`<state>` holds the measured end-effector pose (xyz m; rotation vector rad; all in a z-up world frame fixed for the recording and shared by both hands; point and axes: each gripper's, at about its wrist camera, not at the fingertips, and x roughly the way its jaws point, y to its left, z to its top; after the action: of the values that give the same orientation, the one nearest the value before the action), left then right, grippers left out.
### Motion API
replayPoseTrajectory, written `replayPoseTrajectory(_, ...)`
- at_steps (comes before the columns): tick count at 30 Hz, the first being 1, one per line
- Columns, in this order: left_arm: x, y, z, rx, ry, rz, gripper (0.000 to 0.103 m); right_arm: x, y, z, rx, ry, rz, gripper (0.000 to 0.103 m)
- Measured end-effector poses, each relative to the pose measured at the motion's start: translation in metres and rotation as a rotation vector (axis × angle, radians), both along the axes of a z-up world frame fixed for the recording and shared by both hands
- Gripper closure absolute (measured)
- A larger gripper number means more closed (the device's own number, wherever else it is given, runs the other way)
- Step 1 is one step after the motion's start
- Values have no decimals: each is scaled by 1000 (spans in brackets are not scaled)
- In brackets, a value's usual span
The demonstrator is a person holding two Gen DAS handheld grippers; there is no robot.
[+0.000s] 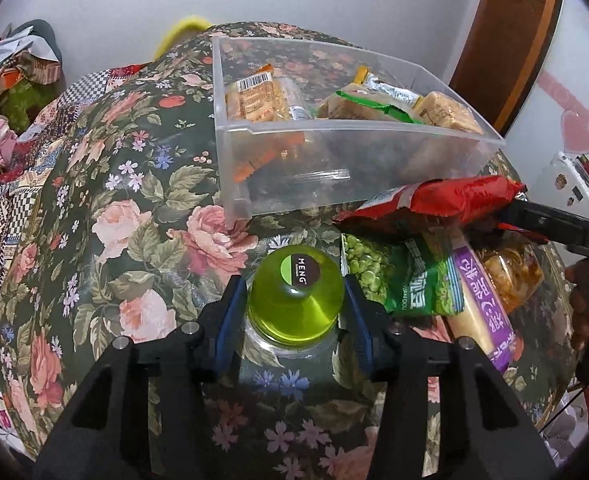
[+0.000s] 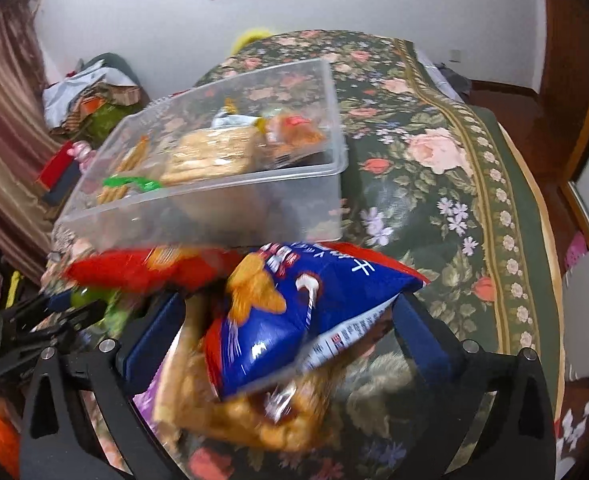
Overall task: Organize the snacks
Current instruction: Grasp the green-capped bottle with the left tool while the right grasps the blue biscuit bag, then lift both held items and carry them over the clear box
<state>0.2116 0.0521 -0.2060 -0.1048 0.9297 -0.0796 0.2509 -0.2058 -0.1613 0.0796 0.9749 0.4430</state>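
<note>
A clear plastic bin (image 1: 334,168) (image 2: 214,216) holding several snack packs stands on the floral tablecloth. My left gripper (image 1: 296,296) is shut on a green-capped bottle (image 1: 296,292), standing in front of the bin. My right gripper (image 2: 290,312) is open, its fingers on either side of a blue and red chip bag (image 2: 290,312) that lies over a pack of golden snacks (image 2: 246,412). In the left wrist view this bag shows red (image 1: 442,200) with the right gripper's finger (image 1: 554,224) beside it. A green pea pack (image 1: 410,280) and a purple-labelled pack (image 1: 482,304) lie next to the bottle.
The tablecloth (image 1: 114,220) (image 2: 434,200) covers a rounded table. Clothes and bags are piled at the far left (image 1: 18,76) (image 2: 90,100). A wooden door (image 1: 510,36) stands at the right. A white appliance (image 1: 566,184) is beyond the table's right edge.
</note>
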Motion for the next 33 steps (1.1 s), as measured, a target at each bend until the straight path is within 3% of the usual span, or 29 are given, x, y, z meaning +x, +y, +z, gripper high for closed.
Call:
replayPoseTrajectory(4,-2,-1,0,10,-16,0,55,10,-5,-10,19,38,-17,0)
replayPoseTrajectory(7,-3,-2,1,18,-18,4,55,13,-9,-19,47,69,-15,13)
replayPoseTrajectory(11,-6,-2,3,29,-20,7,55,8,-14,-17,48,46,-16,26)
replayPoseTrajectory(15,-12,-2,10,38,-30,13,55,-3,-18,-11,28,22,-6,33)
replayPoseTrajectory(23,-22,3,35,37,-79,33,55,-25,-34,12,-10,-53,-21,34)
replayPoseTrajectory(33,-27,3,83,36,-181,42,55,-34,-33,62,51,-171,-6,34)
